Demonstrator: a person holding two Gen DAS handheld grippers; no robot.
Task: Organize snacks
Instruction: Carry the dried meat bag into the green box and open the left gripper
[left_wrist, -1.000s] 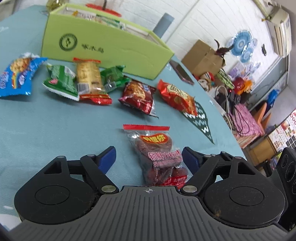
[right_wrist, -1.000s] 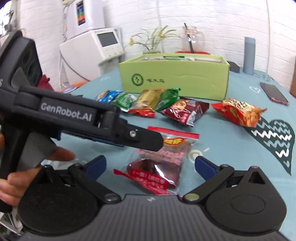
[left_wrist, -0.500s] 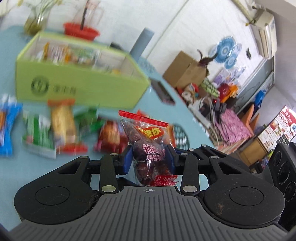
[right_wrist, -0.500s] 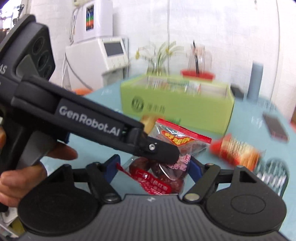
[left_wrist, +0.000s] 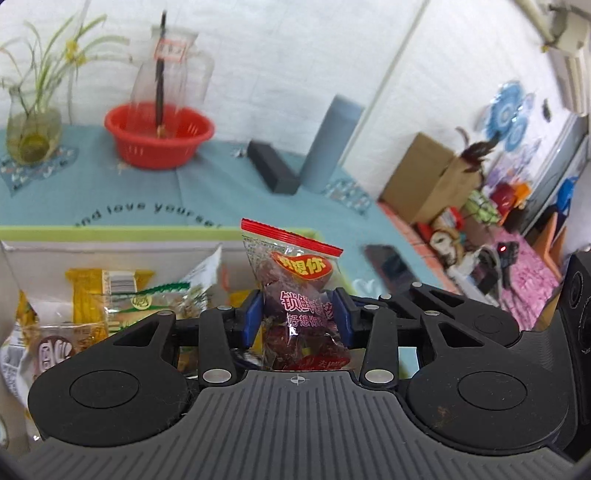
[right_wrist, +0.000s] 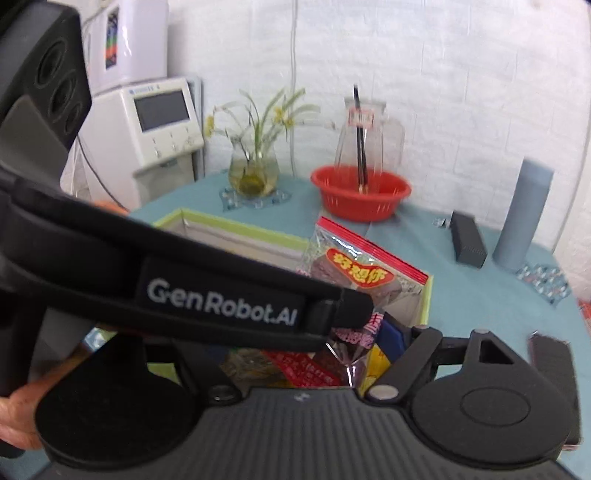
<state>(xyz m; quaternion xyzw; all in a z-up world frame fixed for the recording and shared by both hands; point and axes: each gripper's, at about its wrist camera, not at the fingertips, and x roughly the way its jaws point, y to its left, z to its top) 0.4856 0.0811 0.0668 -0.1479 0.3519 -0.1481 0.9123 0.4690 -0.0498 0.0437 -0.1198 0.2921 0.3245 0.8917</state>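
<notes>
A clear bag of red dates (left_wrist: 295, 295) with a red seal strip hangs upright over the open green box (left_wrist: 110, 229). My left gripper (left_wrist: 295, 317) has its blue pads pressed on the bag's middle while its jaws are opening slightly. From the right wrist, the bag (right_wrist: 354, 269) sits between my right gripper's (right_wrist: 332, 347) jaws. The right blue pad (right_wrist: 391, 334) touches the bag's lower edge; the other finger is hidden behind the left gripper's body (right_wrist: 221, 295). Several packets (left_wrist: 110, 295) lie inside the box (right_wrist: 240, 225).
Behind the box on the teal cloth stand a red basket (left_wrist: 159, 136) holding a glass jug, a plant vase (left_wrist: 33, 136), a grey cylinder (left_wrist: 332, 144) and a black block (left_wrist: 273, 170). A phone (left_wrist: 391, 266) lies right of the box. A hand (right_wrist: 14, 406) grips the left tool.
Both grippers closed on the date bag where it lay on the cloth, lifted it, and carried it forward from among the loose snacks to above the green box.
</notes>
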